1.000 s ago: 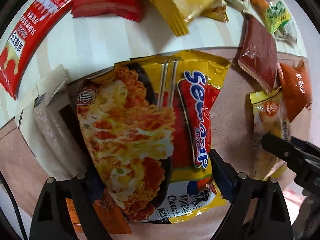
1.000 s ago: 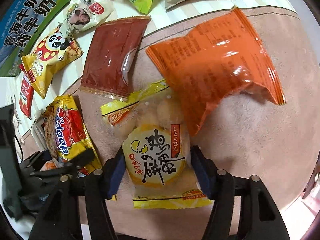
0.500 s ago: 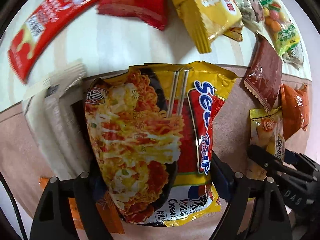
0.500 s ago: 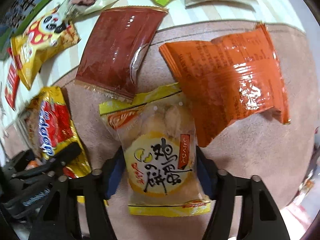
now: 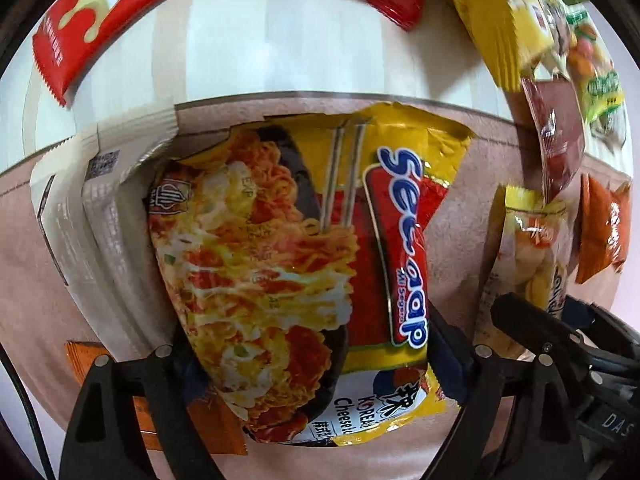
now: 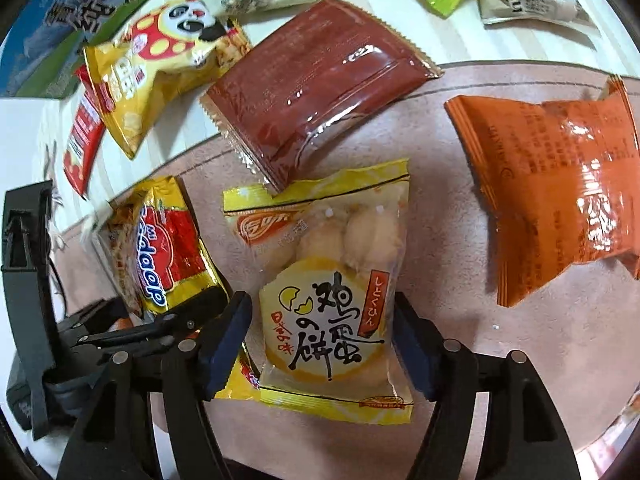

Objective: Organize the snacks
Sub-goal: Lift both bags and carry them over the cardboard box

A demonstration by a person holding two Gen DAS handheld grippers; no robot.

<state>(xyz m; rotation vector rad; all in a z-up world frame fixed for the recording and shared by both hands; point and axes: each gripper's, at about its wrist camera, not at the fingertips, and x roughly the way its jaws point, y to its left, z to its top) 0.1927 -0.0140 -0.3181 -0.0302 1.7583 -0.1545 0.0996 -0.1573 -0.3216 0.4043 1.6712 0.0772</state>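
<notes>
Placement step: the left gripper (image 5: 308,364) pinches the yellow crinkled noodle packet (image 5: 304,272), jaws opening. The right gripper (image 6: 322,344), jaws spreading, straddles the clear-and-yellow egg-biscuit pouch (image 6: 328,292) lying on the pink mat (image 6: 440,240). Withdraw straight upward, avoiding the near left packet.

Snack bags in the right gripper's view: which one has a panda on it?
The yellow bag at upper left; only it shows a panda face with red spots.

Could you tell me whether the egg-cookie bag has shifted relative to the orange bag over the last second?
Yes. The egg-cookie bag, between the opening right tool, now sits clear of the orange bag it overlapped before.
</notes>
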